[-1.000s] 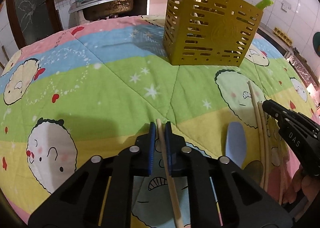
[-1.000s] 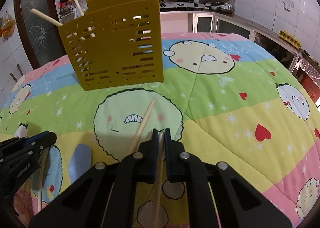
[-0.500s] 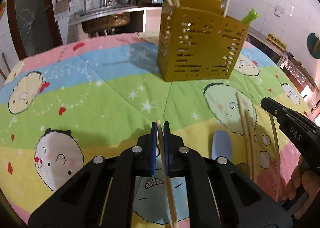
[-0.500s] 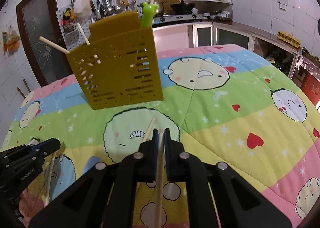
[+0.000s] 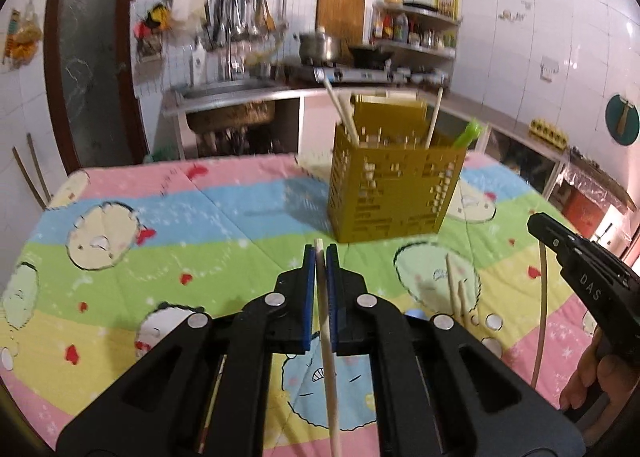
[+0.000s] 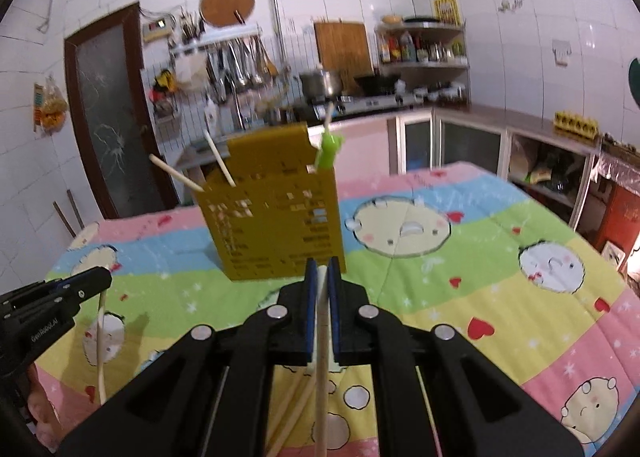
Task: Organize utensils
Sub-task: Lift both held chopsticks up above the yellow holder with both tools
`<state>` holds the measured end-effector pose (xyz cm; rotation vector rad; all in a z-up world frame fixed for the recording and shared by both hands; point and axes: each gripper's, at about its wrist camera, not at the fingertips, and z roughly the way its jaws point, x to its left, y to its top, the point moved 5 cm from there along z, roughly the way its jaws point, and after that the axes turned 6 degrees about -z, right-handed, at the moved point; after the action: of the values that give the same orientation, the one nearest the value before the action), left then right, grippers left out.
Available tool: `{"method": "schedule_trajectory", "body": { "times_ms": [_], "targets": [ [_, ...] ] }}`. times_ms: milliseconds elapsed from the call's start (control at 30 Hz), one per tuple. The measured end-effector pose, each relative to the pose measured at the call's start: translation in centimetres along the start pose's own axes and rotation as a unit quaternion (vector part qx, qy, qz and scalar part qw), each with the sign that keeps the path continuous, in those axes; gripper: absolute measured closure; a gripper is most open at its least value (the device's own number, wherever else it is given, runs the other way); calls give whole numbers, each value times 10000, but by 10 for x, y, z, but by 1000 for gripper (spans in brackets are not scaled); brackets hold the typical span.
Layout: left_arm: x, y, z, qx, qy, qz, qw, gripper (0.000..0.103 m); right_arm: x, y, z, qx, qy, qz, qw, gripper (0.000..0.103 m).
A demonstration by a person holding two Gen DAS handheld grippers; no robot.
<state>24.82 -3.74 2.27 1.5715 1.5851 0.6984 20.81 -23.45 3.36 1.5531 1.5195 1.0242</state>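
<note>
My left gripper (image 5: pixel 320 253) is shut on a pale wooden chopstick (image 5: pixel 326 329), lifted clear of the patterned cloth. My right gripper (image 6: pixel 322 269) is shut on another chopstick (image 6: pixel 321 357), also held in the air. Each gripper shows in the other's view, the right gripper (image 5: pixel 580 269) and the left gripper (image 6: pixel 56 305), with its stick hanging below it. The perforated yellow utensil holder (image 5: pixel 396 193) (image 6: pixel 276 225) stands ahead of both, holding chopsticks and a green-handled utensil (image 6: pixel 328 151). Loose chopsticks (image 5: pixel 454 289) (image 6: pixel 292 409) lie on the cloth.
A cartoon-print cloth (image 5: pixel 160 225) covers the table. A blue spoon (image 5: pixel 414 313) lies mostly hidden behind my left gripper's body. Behind the table are a sink counter (image 5: pixel 224 97), a stove with pots (image 6: pixel 332 85) and a door (image 6: pixel 108 117).
Both grippers have risen off the cloth with their chopsticks and tilted upward. More of the kitchen wall shows, and the holder sits lower in both views.
</note>
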Motion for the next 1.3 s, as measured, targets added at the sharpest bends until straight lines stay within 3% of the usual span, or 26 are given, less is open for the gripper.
{"method": "schedule_trajectory", "body": {
  "times_ms": [400, 633, 867, 1300],
  "targets": [
    [-10, -4, -57, -827, 26, 102, 9965, 99, 8, 6, -54, -706, 31, -76, 9975, 97],
    [3, -15, -88, -1277, 145, 1, 9917, 99, 13, 0, -81, -1058, -67, -214, 9941, 97],
    [10, -15, -103, -1346, 72, -74, 9908, 99, 16, 4, -96, -1196, -70, -279, 9924, 97],
    [7, 1, -100, -1358, 35, -19, 9907, 99, 6, 27, -88, -1261, -162, -298, 9914, 97]
  ]
}}
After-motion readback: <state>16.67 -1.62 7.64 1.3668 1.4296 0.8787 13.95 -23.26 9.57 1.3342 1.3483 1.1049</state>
